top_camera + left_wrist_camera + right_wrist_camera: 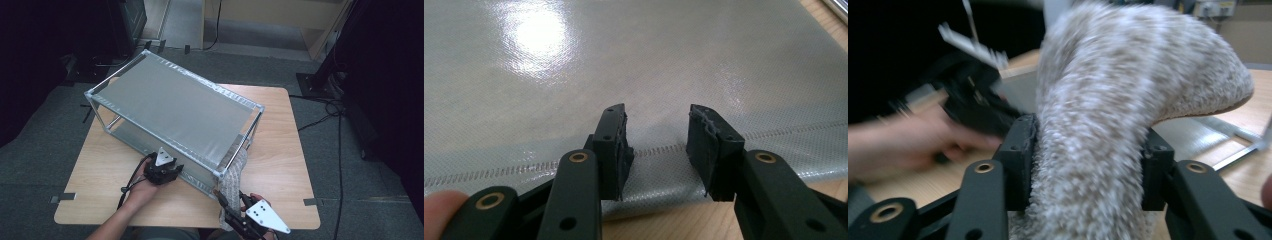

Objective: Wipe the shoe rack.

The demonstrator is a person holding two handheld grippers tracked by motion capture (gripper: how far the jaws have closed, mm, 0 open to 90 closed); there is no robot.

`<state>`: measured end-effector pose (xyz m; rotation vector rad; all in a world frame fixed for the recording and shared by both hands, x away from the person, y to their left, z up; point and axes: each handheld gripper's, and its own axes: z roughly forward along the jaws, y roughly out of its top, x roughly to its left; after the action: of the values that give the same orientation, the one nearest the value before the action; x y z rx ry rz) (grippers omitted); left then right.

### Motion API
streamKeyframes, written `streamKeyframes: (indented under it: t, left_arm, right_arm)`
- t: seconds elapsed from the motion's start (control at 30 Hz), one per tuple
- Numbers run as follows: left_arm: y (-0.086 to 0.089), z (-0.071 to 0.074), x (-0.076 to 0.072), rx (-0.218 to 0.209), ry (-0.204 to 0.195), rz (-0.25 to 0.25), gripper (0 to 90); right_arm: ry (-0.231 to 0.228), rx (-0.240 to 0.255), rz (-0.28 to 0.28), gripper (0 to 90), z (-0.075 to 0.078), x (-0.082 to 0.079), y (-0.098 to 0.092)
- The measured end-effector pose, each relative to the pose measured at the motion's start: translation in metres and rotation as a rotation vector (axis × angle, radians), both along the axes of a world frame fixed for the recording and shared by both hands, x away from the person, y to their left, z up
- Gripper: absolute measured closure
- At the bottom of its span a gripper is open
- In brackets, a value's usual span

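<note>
The right tongs (pixel 1083 165) clamp the fuzzy sock (pixel 1108 115) at the rack's (pixel 175 100) near corner — not yet shelved; the left tongs (pixel 659 150) stand part-open, empty, over the shelf liner (pixel 624 65).

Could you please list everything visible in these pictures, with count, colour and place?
Two-tier metal-framed shelf rack with silvery-grey fabric shelves: one, silver-grey, on the table's middle.
Fuzzy white-and-beige slipper: one, white and beige, at the rack's near right corner, clamped between the right gripper's jaws.
Light wooden table: one, pale wood, on grey carpet.
Black cables: several, black, on the floor at right.
Left gripper: one, black, at the rack's lower shelf edge, jaws apart, nothing pressed.
Right gripper: one, black, near the table's front right.
Person's hands: two, holding the grippers.
</note>
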<state>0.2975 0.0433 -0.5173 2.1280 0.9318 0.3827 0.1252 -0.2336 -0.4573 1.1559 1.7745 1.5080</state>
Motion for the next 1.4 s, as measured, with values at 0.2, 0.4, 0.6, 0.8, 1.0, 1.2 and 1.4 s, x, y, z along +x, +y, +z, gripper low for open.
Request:
streamKeyframes:
  t: [0.2, 0.4, 0.6, 0.8, 1.0, 1.2, 1.4]
  left_arm:
    - [0.000, 0.000, 0.000, 0.000, 0.001, 0.000, 59.2]
    - [0.000, 0.000, 0.000, -0.001, 0.000, 0.000, 59.2]
    - [0.000, 0.000, 0.000, -0.001, 0.000, 0.000, 59.3]
    - [0.000, 0.000, 0.000, 0.000, 0.000, 0.000, 59.2]
    - [0.000, 0.000, 0.000, -0.001, 0.000, 0.000, 59.2]
    - [0.000, 0.000, 0.000, -0.003, 0.002, 0.000, 59.2]
    - [0.000, 0.000, 0.000, -0.014, 0.005, 0.004, 59.2]
  right_arm:
    - [0.102, -0.130, -0.021, 51.4, -0.024, 0.014, 0.012]
    - [0.205, -0.191, -0.065, 52.7, -0.045, 0.024, 0.022]
    - [0.119, -0.132, -0.096, 56.4, -0.024, 0.020, 0.021]
    - [0.044, -0.096, -0.101, 56.1, -0.006, 0.016, 0.021]
    - [0.123, -0.155, -0.078, 55.2, -0.031, 0.023, 0.023]
    - [0.186, -0.173, -0.025, 53.8, -0.044, 0.029, 0.012]
    - [0.201, -0.218, 0.061, 57.0, -0.041, 0.023, -0.013]
